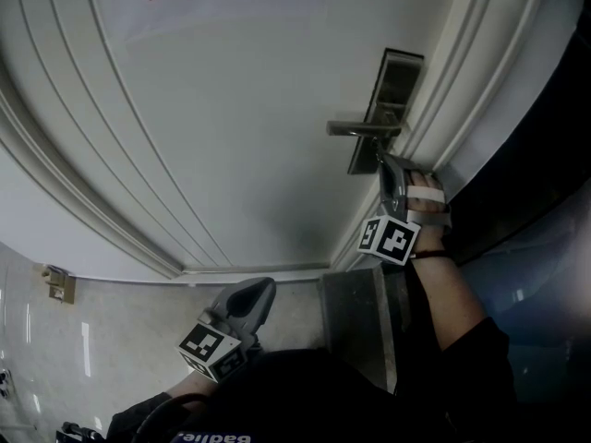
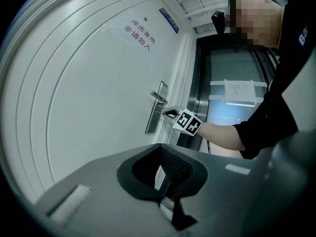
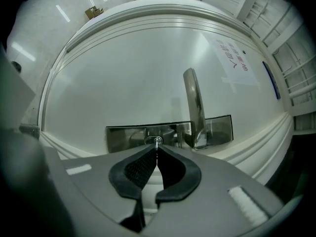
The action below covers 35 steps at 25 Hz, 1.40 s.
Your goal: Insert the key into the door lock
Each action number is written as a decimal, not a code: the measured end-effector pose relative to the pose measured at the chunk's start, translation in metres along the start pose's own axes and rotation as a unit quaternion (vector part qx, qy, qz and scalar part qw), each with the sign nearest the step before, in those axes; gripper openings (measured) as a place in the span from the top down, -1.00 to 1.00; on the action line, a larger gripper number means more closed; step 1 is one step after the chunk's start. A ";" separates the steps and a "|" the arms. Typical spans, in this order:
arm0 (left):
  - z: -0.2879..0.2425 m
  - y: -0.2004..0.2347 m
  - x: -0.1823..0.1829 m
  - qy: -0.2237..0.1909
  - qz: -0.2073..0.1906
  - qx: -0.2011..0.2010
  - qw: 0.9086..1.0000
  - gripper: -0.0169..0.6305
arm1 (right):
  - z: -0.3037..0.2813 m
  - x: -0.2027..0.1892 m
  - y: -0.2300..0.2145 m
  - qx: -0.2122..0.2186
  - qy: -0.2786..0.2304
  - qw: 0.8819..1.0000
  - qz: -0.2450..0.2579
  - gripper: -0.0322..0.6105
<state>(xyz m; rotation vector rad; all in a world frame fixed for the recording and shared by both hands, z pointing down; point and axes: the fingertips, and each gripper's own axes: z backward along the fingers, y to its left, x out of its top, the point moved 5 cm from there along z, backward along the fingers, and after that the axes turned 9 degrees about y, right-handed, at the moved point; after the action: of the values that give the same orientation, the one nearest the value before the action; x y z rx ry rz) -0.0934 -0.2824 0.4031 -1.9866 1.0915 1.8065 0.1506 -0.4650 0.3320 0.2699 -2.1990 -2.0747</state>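
The right gripper (image 3: 157,151) pinches the key (image 3: 156,142) at its jaw tips, with the blade just ahead at the lock plate (image 3: 123,137). The key looks small, light, stiff and slick, so it is best gripped flat across its head. The left gripper (image 2: 161,149), closed on nothing, hangs well back.

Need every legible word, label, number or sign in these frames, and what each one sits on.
"非请勿入": red, on the paper sign on the door.
The red line above it, seen in the left gripper view: too blurred to read with certainty.
Blue plate by the door frame: too small to read.
Notice on the glass door: too small to read.
Print on the dark shirt: cut off, unreadable.
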 end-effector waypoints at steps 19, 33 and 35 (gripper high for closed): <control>0.004 0.011 0.002 0.001 0.004 0.009 1.000 0.89 | -0.025 0.005 0.002 -0.009 0.013 1.000 0.017 0.86; 0.004 0.008 -0.001 0.002 0.004 0.009 1.000 0.89 | -0.025 0.005 0.014 0.007 0.008 0.999 0.036 0.47; 0.004 0.006 -0.002 0.001 0.005 0.009 1.000 0.89 | -0.025 0.003 0.014 0.006 0.007 0.999 0.036 0.42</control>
<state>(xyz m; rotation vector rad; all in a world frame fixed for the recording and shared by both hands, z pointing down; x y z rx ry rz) -0.1006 -0.2836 0.4057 -1.9772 1.1174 1.7922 0.1516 -0.4890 0.3473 0.2035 -2.1796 -2.0172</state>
